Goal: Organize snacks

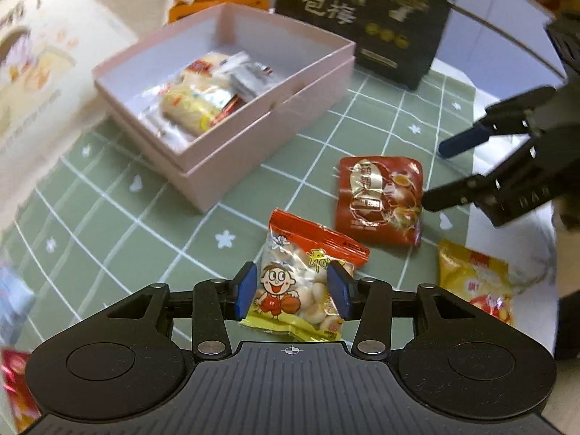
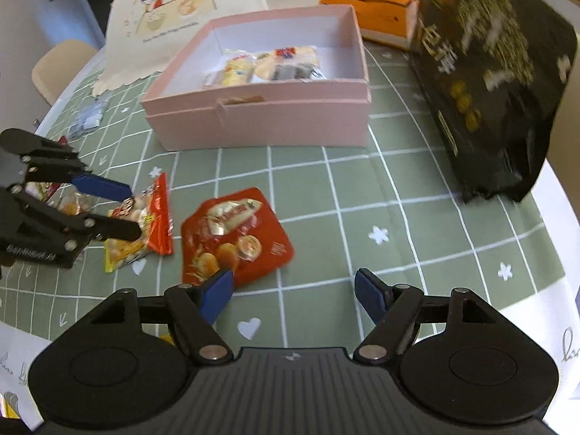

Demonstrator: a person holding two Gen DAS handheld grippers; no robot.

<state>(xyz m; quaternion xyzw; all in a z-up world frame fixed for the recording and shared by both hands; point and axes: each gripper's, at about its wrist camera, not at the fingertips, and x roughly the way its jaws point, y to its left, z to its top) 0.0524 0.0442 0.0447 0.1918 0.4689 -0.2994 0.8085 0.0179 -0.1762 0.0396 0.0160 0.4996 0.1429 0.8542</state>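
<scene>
Cartoon snack bag [image 1: 308,282]: clear pouch with red top band and yellow bottom edge, round pale biscuits showing through, printed cartoon child with a ball; lies flat on the green grid tablecloth [image 1: 152,224], in front of the pink box [image 1: 224,166].
Left gripper [image 1: 293,291]: jaws part open, 1 blue pad at each side of the cartoon bag; whether the pads press on it cannot be told.
Red snack packet [image 2: 232,235]: flat glossy red square, gold label, round cakes pictured; lies just beside the cartoon bag.
Right gripper [image 2: 293,293]: jaws wide apart, nothing between them; left pad overlaps the red packet's near corner.
Pink box: open, several wrapped snacks [image 2: 268,63] inside.
Yellow packet [image 1: 475,282]: near the table edge.
</scene>
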